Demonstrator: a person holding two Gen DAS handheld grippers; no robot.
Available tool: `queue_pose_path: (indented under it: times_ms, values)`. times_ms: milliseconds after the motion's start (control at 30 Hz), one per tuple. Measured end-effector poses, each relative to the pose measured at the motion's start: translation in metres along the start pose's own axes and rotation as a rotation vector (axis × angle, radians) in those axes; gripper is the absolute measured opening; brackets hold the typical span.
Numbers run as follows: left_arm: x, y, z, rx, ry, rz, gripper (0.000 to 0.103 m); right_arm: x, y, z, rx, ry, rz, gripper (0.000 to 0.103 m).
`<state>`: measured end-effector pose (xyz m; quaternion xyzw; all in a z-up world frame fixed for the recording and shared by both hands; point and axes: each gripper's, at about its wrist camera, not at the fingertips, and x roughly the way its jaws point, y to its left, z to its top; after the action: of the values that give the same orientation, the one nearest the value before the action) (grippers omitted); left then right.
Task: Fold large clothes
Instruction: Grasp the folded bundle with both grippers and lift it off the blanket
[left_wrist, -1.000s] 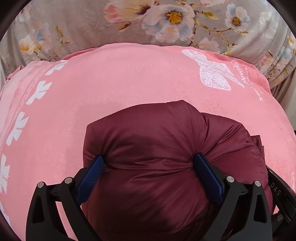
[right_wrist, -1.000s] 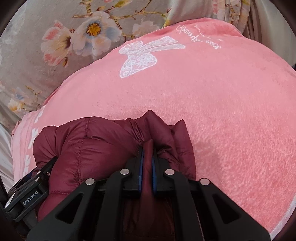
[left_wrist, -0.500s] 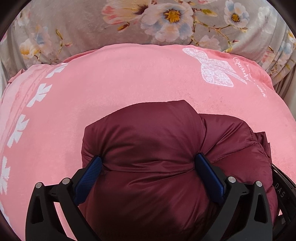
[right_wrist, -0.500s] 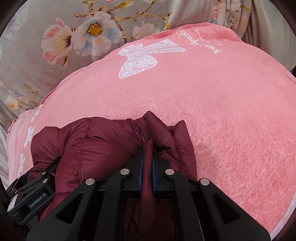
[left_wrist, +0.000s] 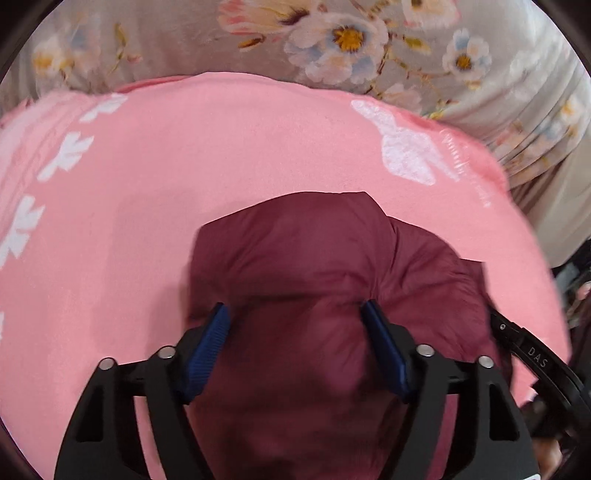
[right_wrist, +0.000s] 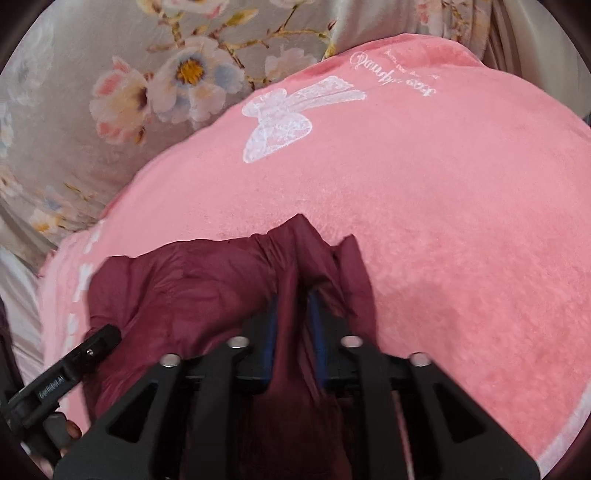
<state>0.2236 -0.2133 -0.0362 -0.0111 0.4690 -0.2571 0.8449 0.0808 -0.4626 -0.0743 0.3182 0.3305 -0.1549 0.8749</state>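
A puffy maroon down jacket lies bunched on a pink blanket. My left gripper has its blue pads pressed into a thick roll of the jacket, one on each side. My right gripper is shut on a thin fold of the same jacket, with the fabric pinched between the pads. The left gripper's body shows at the lower left of the right wrist view. The right gripper's body shows at the right edge of the left wrist view.
The pink blanket has a white butterfly print and white leaf shapes along its left side. A grey floral bedsheet lies beyond it. The blanket's edge drops off at the right.
Both grippers have drawn back with the jacket, and the bundle has shifted slightly. The left pads now stand closer together on the roll. The now frames are blurred by motion.
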Motion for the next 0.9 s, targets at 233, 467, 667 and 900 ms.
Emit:
queue_pose_path:
  times_ms: [233, 467, 667, 900]
  values:
    - [-0.018, 0.059, -0.037, -0.132, 0.135, -0.194, 0.069, -0.016, -0.026, -0.028, 0.056, 0.169, 0.161, 0.084]
    - [-0.007, 0.060, -0.060, -0.236, 0.170, -0.332, 0.091, -0.012, -0.024, -0.048, 0.084, 0.222, 0.276, 0.086]
    - [-0.001, 0.019, -0.055, -0.156, 0.183, -0.354, 0.097, -0.004, -0.007, -0.051, 0.088, 0.215, 0.310, 0.068]
    - [-0.049, 0.010, -0.046, -0.018, 0.080, -0.346, 0.041, -0.039, 0.019, -0.040, -0.006, 0.128, 0.261, 0.023]
